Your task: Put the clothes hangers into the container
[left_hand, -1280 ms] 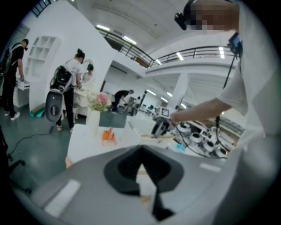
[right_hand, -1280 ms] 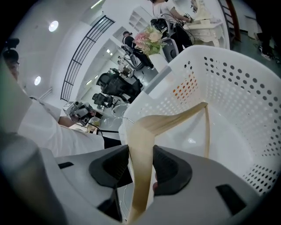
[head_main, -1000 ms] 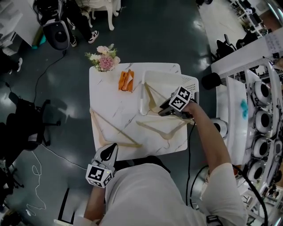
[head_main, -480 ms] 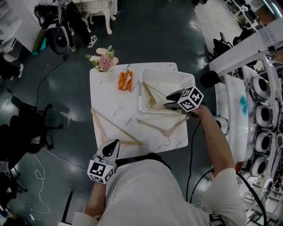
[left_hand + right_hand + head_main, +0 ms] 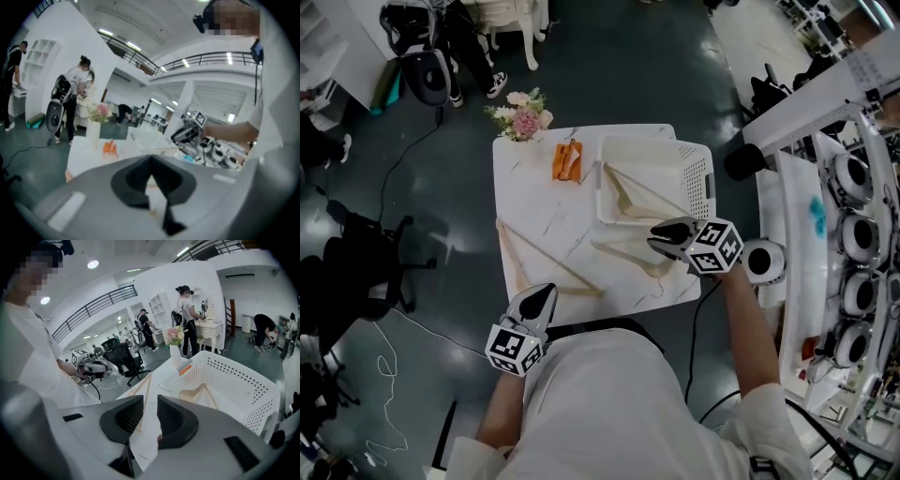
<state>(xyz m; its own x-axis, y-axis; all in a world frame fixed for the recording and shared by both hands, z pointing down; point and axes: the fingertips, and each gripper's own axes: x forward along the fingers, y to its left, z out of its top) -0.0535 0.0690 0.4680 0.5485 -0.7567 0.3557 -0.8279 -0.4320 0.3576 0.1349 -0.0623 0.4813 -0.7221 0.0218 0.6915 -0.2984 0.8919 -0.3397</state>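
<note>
A white perforated basket (image 5: 698, 178) stands on the far right of the white marble table (image 5: 553, 211), with one pale wooden hanger (image 5: 630, 195) lying inside it. A second hanger (image 5: 630, 253) lies on the table just in front of the basket. A third hanger (image 5: 534, 267) lies at the table's left. My right gripper (image 5: 670, 239) hovers above the second hanger; its jaws have just been closing and stand apart with nothing between them (image 5: 150, 404). At the table's near edge my left gripper (image 5: 542, 298) is shut and empty (image 5: 151, 161).
A vase of pink flowers (image 5: 521, 117) and an orange packet (image 5: 567, 159) sit at the table's far left. White machinery (image 5: 853, 216) lines the right side. An office chair (image 5: 356, 272) and a cable (image 5: 384, 375) are on the dark floor at left.
My right gripper has risen from the basket's front rim and drawn back towards me, over the table's near right. Its jaws stand narrower. The left gripper has kept still.
</note>
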